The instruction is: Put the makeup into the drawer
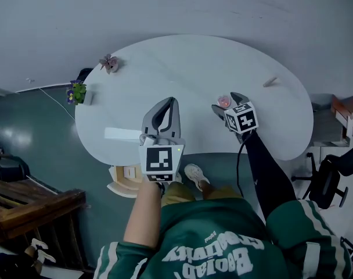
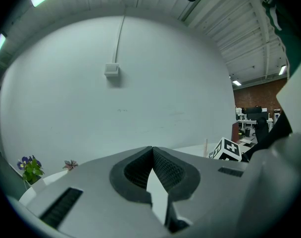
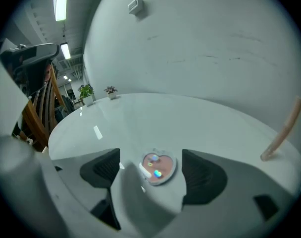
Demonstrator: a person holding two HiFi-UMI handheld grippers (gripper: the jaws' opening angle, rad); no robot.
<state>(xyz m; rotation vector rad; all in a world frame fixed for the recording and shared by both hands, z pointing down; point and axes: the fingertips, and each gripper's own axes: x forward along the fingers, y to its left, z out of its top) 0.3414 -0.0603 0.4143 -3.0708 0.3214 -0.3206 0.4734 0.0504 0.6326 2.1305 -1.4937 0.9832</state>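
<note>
Head view is showing me a round white counter (image 1: 188,63) from above, with both of my tongs reaching over its near edge. My left tongs (image 1: 170,103) are hovering over the counter with their jaws closed together and nothing between them; the left gripper view is showing the dark pads meeting at the tips. My right tongs (image 1: 227,104) are pointing down toward the counter with their jaws standing wide apart. The makeup (image 1: 223,102), a small round pink compact with a heart shape on its lid, is lying on the counter between those open jaws, and in the right gripper view neither pad is touching it. A slim pale stick (image 1: 270,82) is resting farther right on the counter, well apart from the makeup. A purple-flowered plant (image 1: 76,92) and a smaller pinkish plant (image 1: 109,63) are sitting at the counter's far left edge.
</note>
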